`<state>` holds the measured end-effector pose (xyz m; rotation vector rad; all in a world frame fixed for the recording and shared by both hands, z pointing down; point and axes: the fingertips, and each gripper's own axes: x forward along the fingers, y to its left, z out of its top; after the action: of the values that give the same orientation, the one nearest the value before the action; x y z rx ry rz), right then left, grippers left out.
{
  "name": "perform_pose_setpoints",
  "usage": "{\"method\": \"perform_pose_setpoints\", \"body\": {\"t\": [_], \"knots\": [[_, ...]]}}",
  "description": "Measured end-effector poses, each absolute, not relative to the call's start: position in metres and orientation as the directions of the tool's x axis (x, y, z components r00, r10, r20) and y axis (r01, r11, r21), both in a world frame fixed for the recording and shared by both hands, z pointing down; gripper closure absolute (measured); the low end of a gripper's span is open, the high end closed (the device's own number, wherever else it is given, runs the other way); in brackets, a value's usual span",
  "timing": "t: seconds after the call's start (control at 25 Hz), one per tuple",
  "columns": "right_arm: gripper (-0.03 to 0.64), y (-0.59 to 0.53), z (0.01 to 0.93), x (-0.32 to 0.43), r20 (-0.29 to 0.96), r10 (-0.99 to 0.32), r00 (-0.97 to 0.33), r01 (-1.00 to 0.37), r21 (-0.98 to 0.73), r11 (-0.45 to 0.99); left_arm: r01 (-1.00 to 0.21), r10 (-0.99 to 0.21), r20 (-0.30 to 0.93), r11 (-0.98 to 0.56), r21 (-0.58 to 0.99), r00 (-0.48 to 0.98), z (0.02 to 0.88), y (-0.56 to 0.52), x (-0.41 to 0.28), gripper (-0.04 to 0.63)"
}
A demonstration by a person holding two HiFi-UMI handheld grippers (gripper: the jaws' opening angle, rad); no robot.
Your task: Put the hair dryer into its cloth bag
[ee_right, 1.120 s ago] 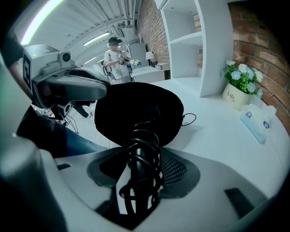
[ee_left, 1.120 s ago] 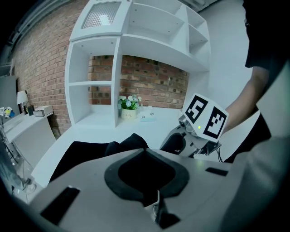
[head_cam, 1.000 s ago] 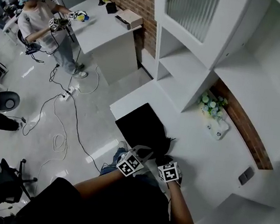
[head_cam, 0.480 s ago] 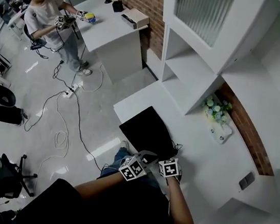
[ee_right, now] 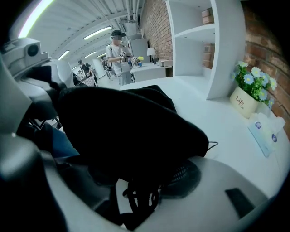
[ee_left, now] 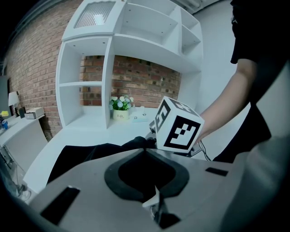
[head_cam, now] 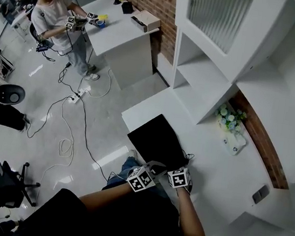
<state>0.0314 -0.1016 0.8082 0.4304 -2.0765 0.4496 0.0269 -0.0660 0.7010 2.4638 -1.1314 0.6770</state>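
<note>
The black cloth bag (head_cam: 157,141) lies on the white counter (head_cam: 211,167), its mouth toward me. My left gripper (head_cam: 151,169) is at the bag's near end, its jaws shut on the bag's edge (ee_left: 136,144). Beside it on the right, my right gripper (head_cam: 175,169) stands wide around a black bulk (ee_right: 131,127) that fills its jaws. That bulk is the hair dryer, mostly covered by bag cloth. Its mesh grille (ee_right: 183,174) and a coil of black cord (ee_right: 140,199) show below. In the left gripper view, the right gripper's marker cube (ee_left: 179,124) is just past the bag.
A small flower pot (head_cam: 225,116) and a white pack (head_cam: 232,142) stand at the counter's back by the brick wall. White shelves (head_cam: 203,73) rise on the left of the counter. A person (head_cam: 55,17) works at a far table. Cables lie on the floor (head_cam: 70,125).
My right gripper has edged slightly toward the bag. The left gripper has stayed at the bag's near end. The head view has shifted a little.
</note>
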Motion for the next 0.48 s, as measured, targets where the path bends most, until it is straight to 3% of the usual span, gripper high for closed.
{"method": "perform_pose_setpoints", "body": {"t": [0.48], "knots": [[0.35,-0.097,0.77,0.051,0.787,-0.142,-0.6,-0.442,-0.179,0.879,-0.794,-0.616,0.559,-0.593,0.134,0.555,0.709,-0.071,0.023,0.568]]}}
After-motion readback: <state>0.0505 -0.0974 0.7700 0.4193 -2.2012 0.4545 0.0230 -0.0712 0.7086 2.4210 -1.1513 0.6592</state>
